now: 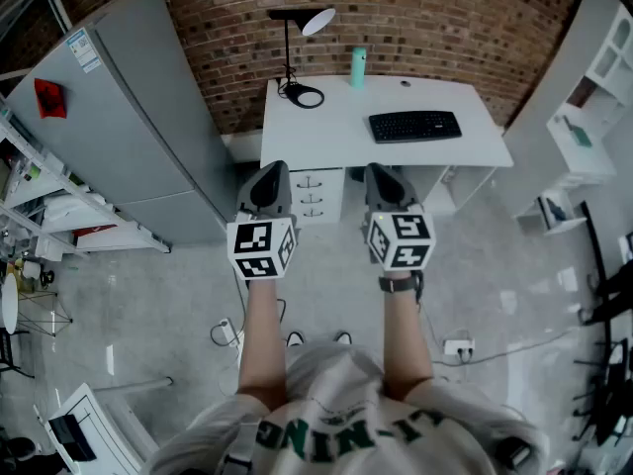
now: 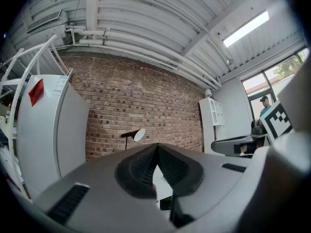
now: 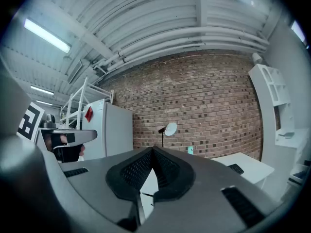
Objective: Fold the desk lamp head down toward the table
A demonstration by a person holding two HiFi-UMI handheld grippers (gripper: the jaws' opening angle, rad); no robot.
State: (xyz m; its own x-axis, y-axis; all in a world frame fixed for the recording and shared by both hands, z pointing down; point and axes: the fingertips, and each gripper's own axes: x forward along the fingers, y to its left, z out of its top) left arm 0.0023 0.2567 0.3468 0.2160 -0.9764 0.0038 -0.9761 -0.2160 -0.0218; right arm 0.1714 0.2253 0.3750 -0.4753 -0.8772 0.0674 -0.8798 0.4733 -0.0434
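A black desk lamp [image 1: 295, 43] with a white round head [image 1: 318, 21] stands upright on the back left corner of the white desk [image 1: 326, 132], its ring base [image 1: 304, 95] flat on the top. The same lamp shows far off as the lamp [image 2: 132, 136] in the left gripper view and the lamp [image 3: 167, 130] in the right gripper view. My left gripper [image 1: 267, 188] and right gripper [image 1: 386, 186] are held level side by side, well short of the desk's front edge. Both are shut with nothing between the jaws.
A black keyboard [image 1: 414, 126] and a teal bottle [image 1: 358, 67] are on the desk, with a drawer unit [image 1: 321, 193] under it. A grey cabinet [image 1: 129, 117] stands to the left, white shelves [image 1: 593, 87] to the right. Cables and a power strip [image 1: 457, 346] lie on the floor.
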